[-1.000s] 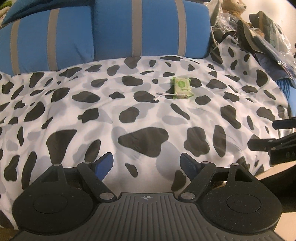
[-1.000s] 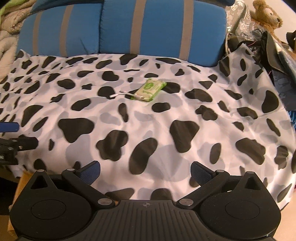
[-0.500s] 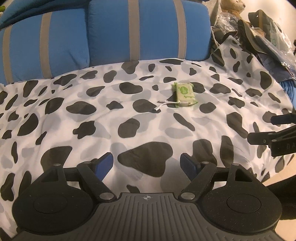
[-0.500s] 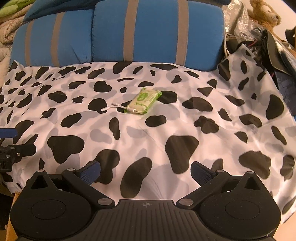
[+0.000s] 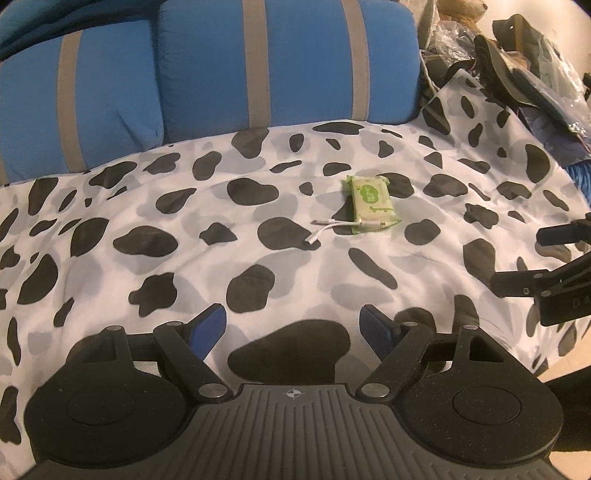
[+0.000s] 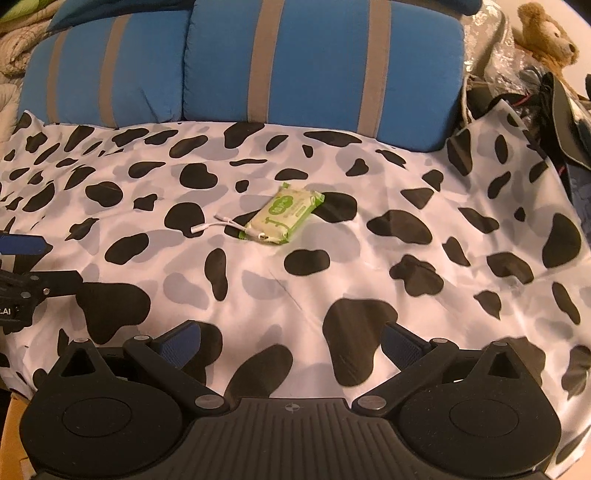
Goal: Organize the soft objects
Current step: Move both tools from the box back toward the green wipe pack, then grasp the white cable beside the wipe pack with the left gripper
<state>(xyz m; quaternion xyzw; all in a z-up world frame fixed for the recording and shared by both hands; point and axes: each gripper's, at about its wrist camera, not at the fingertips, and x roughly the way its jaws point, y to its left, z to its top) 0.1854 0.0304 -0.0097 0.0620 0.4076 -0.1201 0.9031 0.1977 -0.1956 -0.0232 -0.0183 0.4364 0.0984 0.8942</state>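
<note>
Nearest to us, our left gripper (image 5: 293, 326) has its blue pads (image 5: 207, 326) spread wide, and nothing is between them; they hang just above the near edge of the cow-print blanket (image 5: 147, 206) and we cannot tell if they touch the cloth. Our right gripper (image 6: 291, 341) is the same: its jaws are wide apart, it holds nothing, and it hovers over the near edge of the blanket.

Further out, in the middle of the blanket, lies the green wipes pack (image 5: 371, 197), flat on the cloth. From the left gripper it lies ahead and a little to the right, and its long axis runs almost straight away from us. From the right gripper it lies ahead and slightly to the left, with its long axis slanted from near-left to far-right. Both grippers are well apart from it; we judge that neither is clearly nearer. A thin white cable (image 5: 325, 227) touches the near end of the pack and runs off to the left.

At the far edge, two blue pillows (image 5: 288, 62) with grey stripes stand against the blanket. To the far right we see a brown teddy bear (image 6: 546, 35) on a heap of dark things.
</note>
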